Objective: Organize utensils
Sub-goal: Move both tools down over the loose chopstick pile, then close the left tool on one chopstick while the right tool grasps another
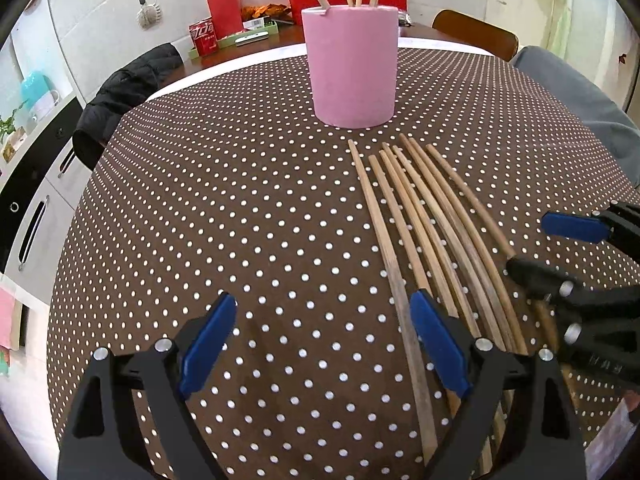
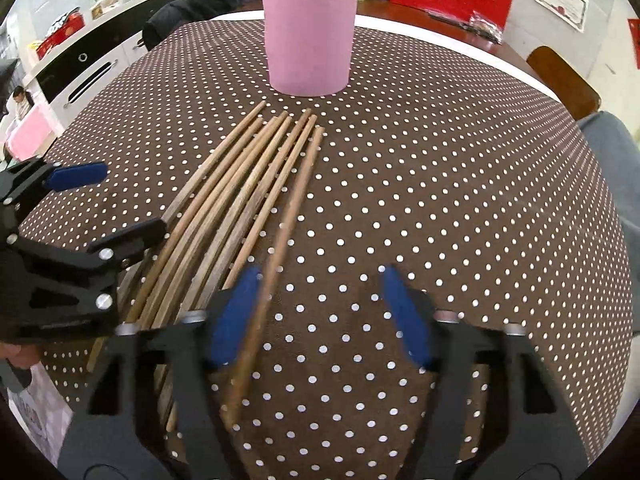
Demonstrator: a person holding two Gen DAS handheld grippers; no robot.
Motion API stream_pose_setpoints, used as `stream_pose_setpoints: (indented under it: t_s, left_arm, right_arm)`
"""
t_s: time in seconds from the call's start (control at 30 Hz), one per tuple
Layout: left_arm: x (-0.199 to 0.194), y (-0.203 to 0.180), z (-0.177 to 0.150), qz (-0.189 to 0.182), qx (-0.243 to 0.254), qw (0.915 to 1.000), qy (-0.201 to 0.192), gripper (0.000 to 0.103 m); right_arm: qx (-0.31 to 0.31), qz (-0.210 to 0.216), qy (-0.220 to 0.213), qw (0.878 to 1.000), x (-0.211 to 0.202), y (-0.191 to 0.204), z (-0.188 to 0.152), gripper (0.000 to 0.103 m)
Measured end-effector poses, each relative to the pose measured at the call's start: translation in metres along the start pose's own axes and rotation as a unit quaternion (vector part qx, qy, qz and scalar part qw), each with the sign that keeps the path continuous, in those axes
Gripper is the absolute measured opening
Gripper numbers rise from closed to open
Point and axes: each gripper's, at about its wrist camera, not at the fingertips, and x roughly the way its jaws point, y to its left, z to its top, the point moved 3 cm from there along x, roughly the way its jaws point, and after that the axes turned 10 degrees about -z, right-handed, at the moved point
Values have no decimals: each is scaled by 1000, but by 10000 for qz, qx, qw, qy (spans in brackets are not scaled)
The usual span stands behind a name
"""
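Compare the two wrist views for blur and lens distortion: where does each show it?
Left wrist view: sharp throughout; the fisheye bows the loose wooden chopsticks and bulges the brown polka-dot tablecloth. Right wrist view: the right gripper and the nearest chopstick are smeared with blur, while the pink cylindrical holder stays crisp.

Chopsticks bare matt wood; holder matt pink; tablecloth polka-dot cloth.

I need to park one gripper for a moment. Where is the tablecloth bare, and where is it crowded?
Bare polka-dot tablecloth lies left of the pink holder and the loose chopsticks, and again right of the chopsticks in the right wrist view. It is crowded along the chopstick row, where both open hand-held grippers, left and right, meet.
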Motion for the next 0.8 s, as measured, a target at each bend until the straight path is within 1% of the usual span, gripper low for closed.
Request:
stream_pose_setpoints:
  t_s: [0.03, 0.07, 0.1, 0.13, 0.23, 0.3, 0.4, 0.5, 0.57, 0.6, 0.63, 0.67, 0.7, 0.73, 0.77, 0.8]
  left_arm:
    - [1, 1, 2, -7, 8, 10000, 1, 88]
    - [2, 2, 4, -21, 27, 10000, 7, 88]
    - [3, 2, 7, -15, 51, 10000, 18, 88]
    - [5, 3, 10, 26, 83, 10000, 31, 88]
    - [12, 4, 22, 91, 194, 9997, 88, 88]
    - [20, 4, 31, 55, 253, 9995, 196, 88]
    - [26, 4, 41, -39, 306, 9992, 256, 88]
    - [30, 7, 56, -3, 331, 9991, 252, 87]
    - [33, 7, 64, -51, 330, 9991, 248, 87]
    - [36, 7, 69, -85, 341, 9991, 248, 87]
    - [40, 8, 74, -137, 346, 9989, 269, 75]
    - [45, 6, 79, -314, 287, 9987, 264, 64]
    - [47, 6, 81, -495, 211, 9982, 259, 58]
    - [48, 4, 85, -650, 209, 9973, 258, 42]
    - [48, 2, 87, -657, 277, 9971, 253, 20]
    - [49, 0, 88, -704, 303, 9967, 261, 12]
  right_arm:
    - [17, 22, 30, 10000, 0, -2, 1, 48]
    - [51, 31, 59, 10000, 3, -7, 2, 44]
    - [77, 19, 92, 9999, 5, -9, 4, 43]
    - [94, 13, 114, 9999, 6, -10, 6, 43]
    - [181, 169, 181, 9995, 14, -10, 20, 44]
    - [123, 143, 188, 9996, 21, -6, 30, 44]
    - [57, 146, 206, 9997, 28, -1, 42, 43]
    - [-26, 79, 220, 9997, 33, 3, 49, 43]
    - [-26, 75, 217, 9997, 34, 6, 50, 43]
    - [-31, 75, 210, 9997, 34, 6, 50, 41]
    - [-71, 43, 188, 9998, 34, 6, 51, 38]
    - [-95, 53, 170, 9998, 34, 7, 50, 32]
    - [-119, 57, 153, 9998, 33, 8, 49, 21]
    - [-156, 55, 131, 9998, 33, 8, 49, 15]
    - [-169, 51, 125, 9998, 32, 10, 48, 8]
    - [-160, 67, 119, 9998, 32, 9, 48, 7]
